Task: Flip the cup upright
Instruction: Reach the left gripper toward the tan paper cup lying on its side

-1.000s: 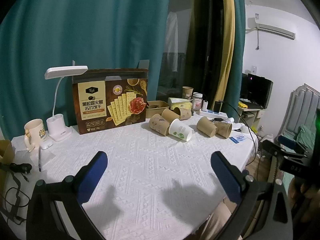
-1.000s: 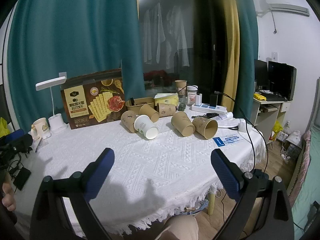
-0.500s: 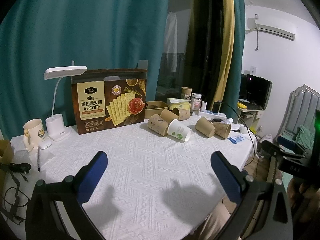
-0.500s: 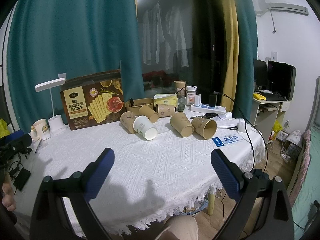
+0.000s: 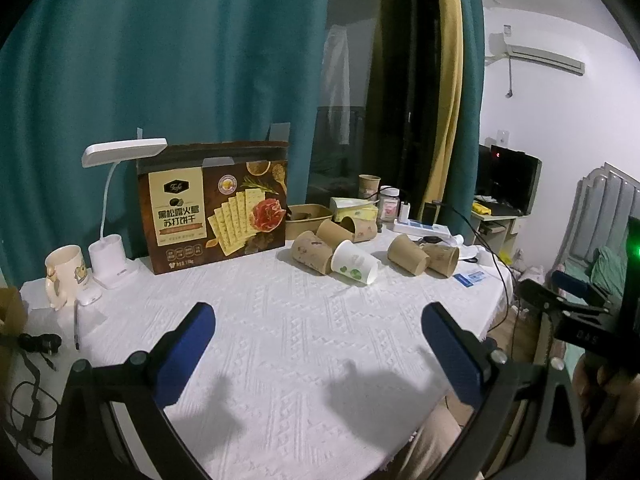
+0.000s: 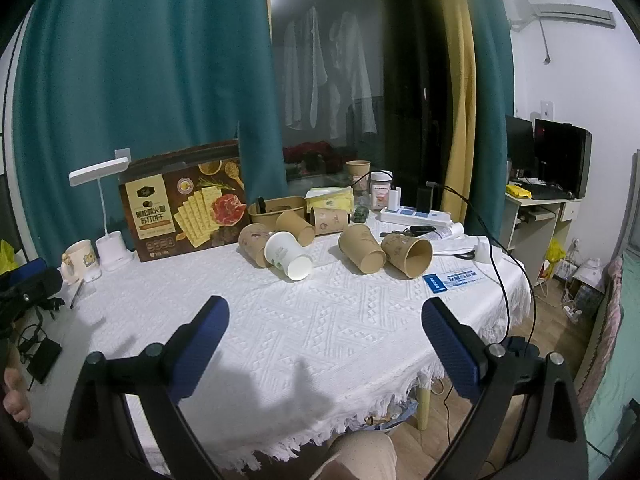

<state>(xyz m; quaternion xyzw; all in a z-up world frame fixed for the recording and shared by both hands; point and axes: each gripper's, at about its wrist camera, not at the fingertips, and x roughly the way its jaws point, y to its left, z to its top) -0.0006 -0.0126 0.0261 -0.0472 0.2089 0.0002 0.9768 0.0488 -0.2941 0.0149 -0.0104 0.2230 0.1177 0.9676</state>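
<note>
Hovering over the near bench (image 6: 320, 320), both left tongs (image 5: 318, 330) and right tongs (image 6: 325, 322) gape wide, empty; the white cup (image 6: 289, 256) lies tipped among brown cups (image 6: 362, 249) farther back.

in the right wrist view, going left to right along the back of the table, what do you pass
mug → white desk lamp → cracker box → white paper cup on its side → brown cup with its base toward the camera → brown cup with its mouth toward the camera → blue card
</note>
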